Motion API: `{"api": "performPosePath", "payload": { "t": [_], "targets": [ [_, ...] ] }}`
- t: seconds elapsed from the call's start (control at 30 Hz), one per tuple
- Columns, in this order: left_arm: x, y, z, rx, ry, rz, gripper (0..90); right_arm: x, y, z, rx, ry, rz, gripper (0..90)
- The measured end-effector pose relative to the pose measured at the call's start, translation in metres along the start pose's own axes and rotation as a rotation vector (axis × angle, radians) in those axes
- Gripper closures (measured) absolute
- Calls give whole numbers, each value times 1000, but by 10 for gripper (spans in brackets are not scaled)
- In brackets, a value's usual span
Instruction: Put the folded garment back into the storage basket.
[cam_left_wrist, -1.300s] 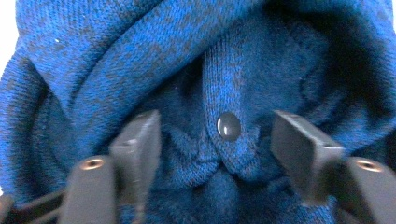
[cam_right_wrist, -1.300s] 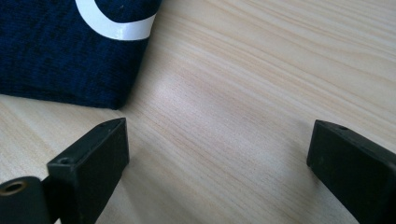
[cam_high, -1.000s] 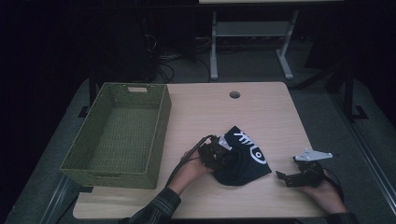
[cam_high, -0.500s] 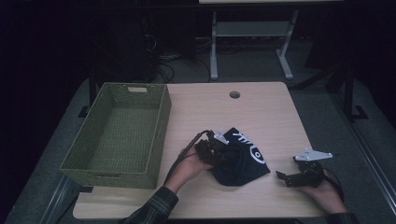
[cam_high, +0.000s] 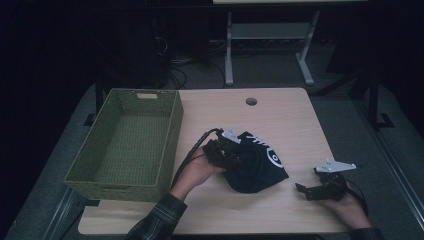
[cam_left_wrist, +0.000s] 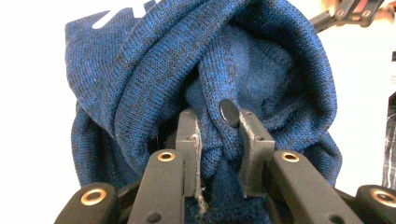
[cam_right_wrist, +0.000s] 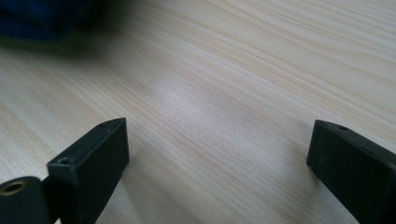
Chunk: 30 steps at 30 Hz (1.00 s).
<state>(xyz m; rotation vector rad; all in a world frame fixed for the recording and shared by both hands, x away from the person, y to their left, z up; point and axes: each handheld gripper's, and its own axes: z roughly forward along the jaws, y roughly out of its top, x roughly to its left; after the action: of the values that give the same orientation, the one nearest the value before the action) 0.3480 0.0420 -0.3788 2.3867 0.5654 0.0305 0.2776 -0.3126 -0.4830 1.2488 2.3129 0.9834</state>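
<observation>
Knitwear first: the blue knit garment (cam_high: 257, 165) lies bunched on the desk (cam_high: 280, 120) right at our left tongs (cam_high: 231, 152), w/ white markings on its far side. Left tongs (cam_left_wrist: 217, 135) are nearly closed, pinching a fold of the knit betw. the jaws; a small dark button (cam_left_wrist: 229, 112) sits just past the tips, touching the right-hand jaw. We judge it light, soft & floppy, not fragile, not slippery — it'll sag and trail when lifted, so a thick gathered fold near the middle of the bundle is the best hold; a thin edge would likely let the rest drag. The grip now looks like it has a decent wad, tho we can't tell how deep it goes. Right tongs (cam_high: 312, 191) rest low over bare desk, well apart from the garment on its other side from the left tongs; in the right gripper view the right tongs (cam_right_wrist: 219, 154) gape wide w/ nothing betw. them, only wood grain. Green woven basket (cam_high: 172, 135) sits on the far side of our left hand (cam_high: 197, 170) from the garment, nothing in it.
</observation>
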Motion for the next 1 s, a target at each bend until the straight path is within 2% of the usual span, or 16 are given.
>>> {"api": "performPosePath", "payload": {
  "t": [0.27,0.37,0.43,0.5,0.6,0.77,0.8,1.0],
  "targets": [
    [4,9,-21,-3,-1,-3,725,0,0,0,0,0,1,53],
    [7,13,-33,-17,2,-10,725,0,0,0,0,0,2,53],
    [7,14,-36,-28,6,-15,724,0,0,0,1,0,-1,53],
    [10,18,-47,-25,16,-2,725,0,0,0,1,0,-2,53],
    [12,21,-56,-35,26,-12,724,0,0,0,0,0,2,53],
    [19,23,-76,-40,53,-5,724,0,0,0,1,0,0,53],
    [19,23,-76,-40,53,-5,724,0,0,0,1,0,0,53],
    [28,21,-103,-50,100,-17,724,0,0,0,0,0,0,53]
  ]
}}
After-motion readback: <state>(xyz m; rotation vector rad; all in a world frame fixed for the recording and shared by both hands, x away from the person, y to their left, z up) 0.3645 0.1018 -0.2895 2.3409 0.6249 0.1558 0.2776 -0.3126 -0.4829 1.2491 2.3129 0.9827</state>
